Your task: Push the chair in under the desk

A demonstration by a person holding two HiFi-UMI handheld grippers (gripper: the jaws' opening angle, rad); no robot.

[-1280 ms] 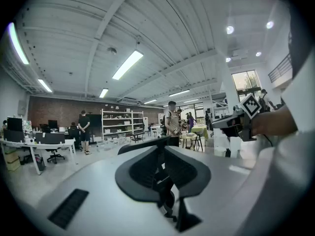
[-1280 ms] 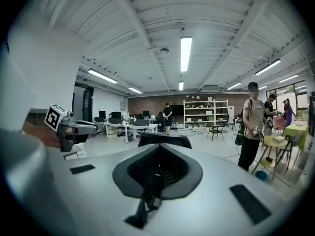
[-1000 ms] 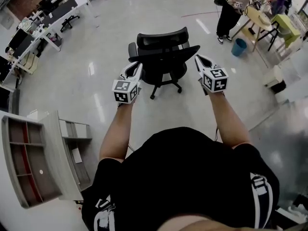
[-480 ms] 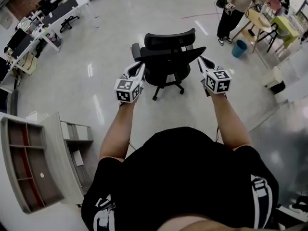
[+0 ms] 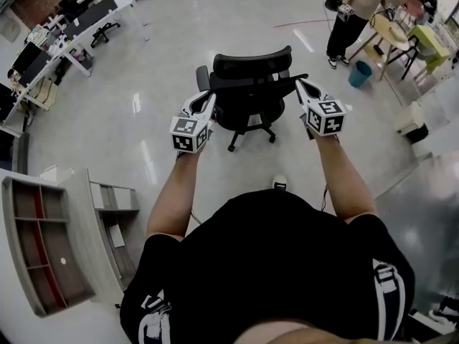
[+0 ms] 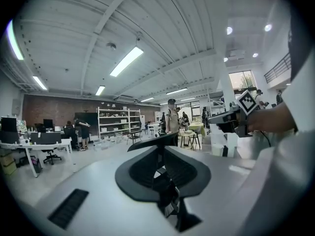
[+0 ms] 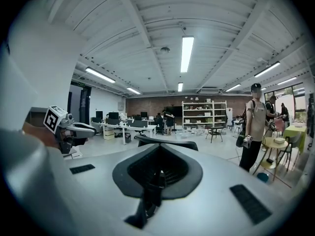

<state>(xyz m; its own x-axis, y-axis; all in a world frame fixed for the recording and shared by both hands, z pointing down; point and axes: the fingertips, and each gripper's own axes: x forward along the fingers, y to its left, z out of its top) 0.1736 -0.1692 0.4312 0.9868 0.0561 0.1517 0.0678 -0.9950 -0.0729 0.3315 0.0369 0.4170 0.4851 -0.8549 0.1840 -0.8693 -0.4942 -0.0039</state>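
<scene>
A black office chair (image 5: 247, 92) on castors stands on the glossy floor ahead of me, its backrest toward me. My left gripper (image 5: 208, 97) is shut, its tips at the left edge of the backrest. My right gripper (image 5: 300, 84) is shut too, at the backrest's right top corner. In the left gripper view the shut jaws (image 6: 160, 156) point at the dark top edge of the chair (image 6: 147, 142), with the right gripper (image 6: 219, 119) beside it. The right gripper view shows its shut jaws (image 7: 160, 173) before the chair (image 7: 167, 142), with the left gripper (image 7: 88, 128) at the left.
Desks (image 5: 79, 24) with monitors and chairs line the far left. A grey shelf unit (image 5: 43, 242) stands close at my left. A person (image 5: 351, 13), a blue bin (image 5: 358, 72), small tables and a white box (image 5: 410, 117) are at the right. My shoe (image 5: 280, 185) shows below the chair.
The chair has rolled a little away from me and to the right, with both grippers following at its backrest. My shoe has come into view below it.
</scene>
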